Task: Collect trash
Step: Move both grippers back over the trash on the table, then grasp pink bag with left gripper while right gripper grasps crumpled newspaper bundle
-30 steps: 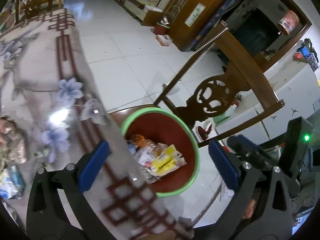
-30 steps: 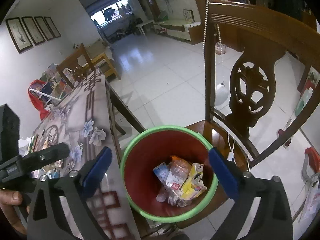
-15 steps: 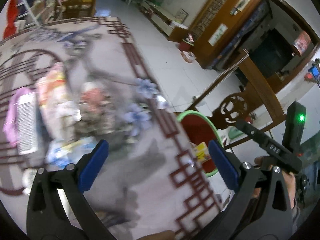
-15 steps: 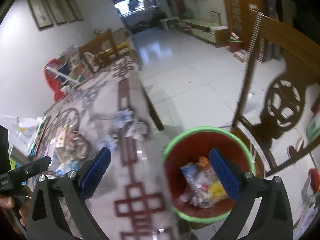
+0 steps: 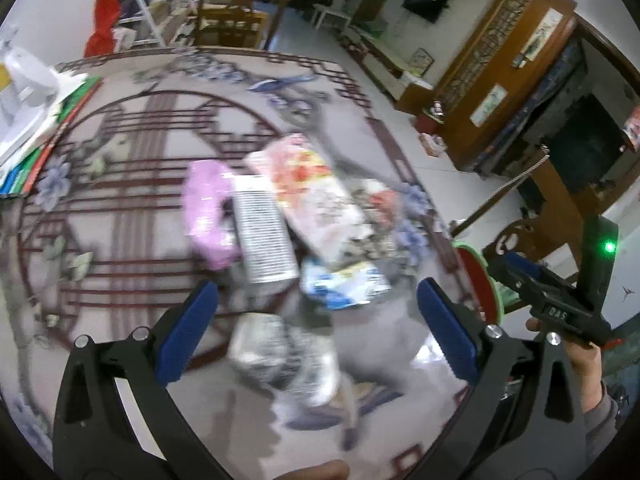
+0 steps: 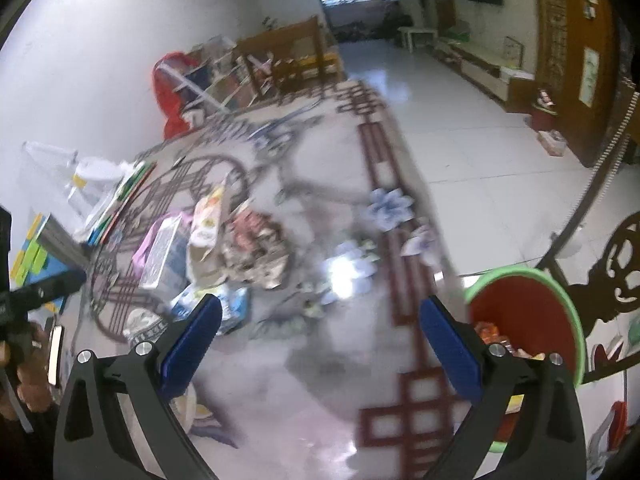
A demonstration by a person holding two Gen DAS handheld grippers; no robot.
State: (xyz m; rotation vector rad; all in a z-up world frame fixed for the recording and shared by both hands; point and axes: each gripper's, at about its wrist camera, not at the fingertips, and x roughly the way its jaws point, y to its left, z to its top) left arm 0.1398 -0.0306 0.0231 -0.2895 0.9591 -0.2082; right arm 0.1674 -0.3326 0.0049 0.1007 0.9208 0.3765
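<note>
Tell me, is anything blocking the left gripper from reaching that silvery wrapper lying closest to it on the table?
Nothing visible is. The left gripper is open and empty, and the silvery wrapper lies on the table right between its blue fingers. The rest of the trash pile sits beyond it, not in front.

A heap of wrappers (image 5: 304, 208) lies mid-surface (image 5: 132, 184), with a crumpled packet (image 5: 280, 354) nearer the left tongs (image 5: 316, 332), which hang spread above it. Stacked books (image 5: 36, 128) sit at the surface's far left. The bin (image 6: 524, 320) stands off the surface's right edge, on a chair (image 6: 616, 276), with trash in it, just right of the right tongs (image 6: 320, 340)
</note>
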